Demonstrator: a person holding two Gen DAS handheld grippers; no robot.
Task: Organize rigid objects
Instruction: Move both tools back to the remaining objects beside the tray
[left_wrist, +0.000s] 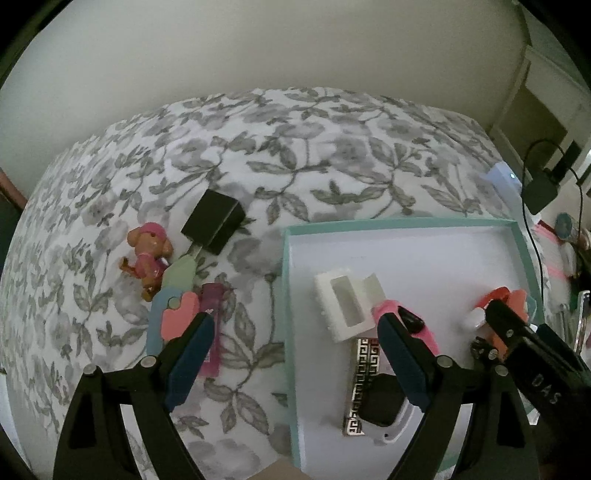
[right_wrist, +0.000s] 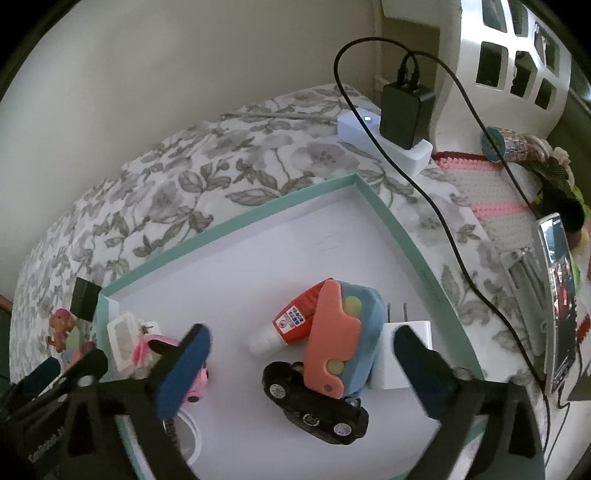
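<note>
A teal-rimmed white tray (left_wrist: 402, 222) lies on the floral bedspread. In the left wrist view it holds a white block (left_wrist: 341, 306), a pink toy (left_wrist: 424, 332) and a patterned watch band (left_wrist: 364, 384). Left of the tray lie a pink dog figure (left_wrist: 147, 258), a black box (left_wrist: 213, 221), a magenta tube (left_wrist: 211, 328) and pastel foam shapes (left_wrist: 177, 306). My left gripper (left_wrist: 295, 328) is open and empty above the tray's left rim. My right gripper (right_wrist: 301, 343) is open over a foam truck (right_wrist: 340, 339), a red tube (right_wrist: 291, 325), a black toy car (right_wrist: 314, 402) and a white plug (right_wrist: 406, 354) in the tray (right_wrist: 384, 218).
A white power strip (right_wrist: 384, 136) with a black adapter (right_wrist: 402, 114) and cable sits beyond the tray's far corner. A pink knit mat (right_wrist: 491, 195) and a phone on a stand (right_wrist: 557, 314) are at the right. A wall runs behind the bed.
</note>
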